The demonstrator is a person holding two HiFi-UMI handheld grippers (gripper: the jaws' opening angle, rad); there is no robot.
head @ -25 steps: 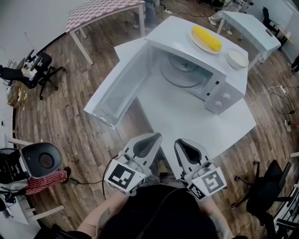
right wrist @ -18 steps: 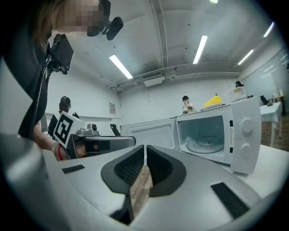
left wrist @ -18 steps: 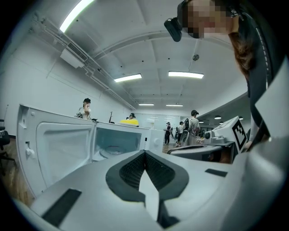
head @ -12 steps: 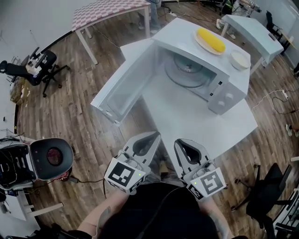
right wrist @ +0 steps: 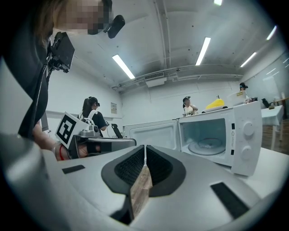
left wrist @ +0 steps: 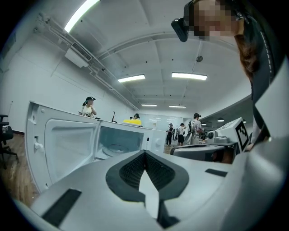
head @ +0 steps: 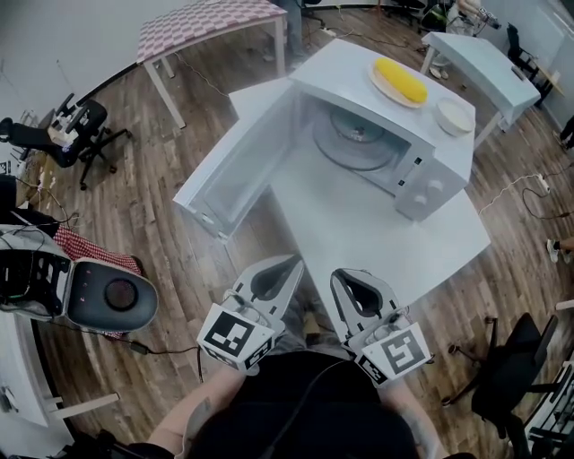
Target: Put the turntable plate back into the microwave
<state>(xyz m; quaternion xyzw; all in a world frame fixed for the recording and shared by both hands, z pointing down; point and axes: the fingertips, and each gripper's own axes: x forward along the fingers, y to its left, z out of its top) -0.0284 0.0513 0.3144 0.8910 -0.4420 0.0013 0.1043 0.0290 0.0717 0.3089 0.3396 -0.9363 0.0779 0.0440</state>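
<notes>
Turntable plate of clear round glass (head: 354,142) sits inside the white microwave (head: 429,184), well ahead of the left gripper (head: 285,267) and right gripper (head: 346,274), both closed and empty. Placement seems done; shutting the white door (head: 229,175) may follow.

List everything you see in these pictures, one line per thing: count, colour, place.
microwave: one, white, on the table, door open
turntable plate: one, clear, inside the microwave
plate: one, pale, on the microwave top
yellow food: one piece, on the plate
bowl: one, white, on the microwave top
table: one, white, under the microwave
checked table: one, red and white, far left
office chairs: two, black, left and lower right
left gripper: one, grey, shut and empty, near edge
right gripper: one, grey, shut and empty, near edge
</notes>
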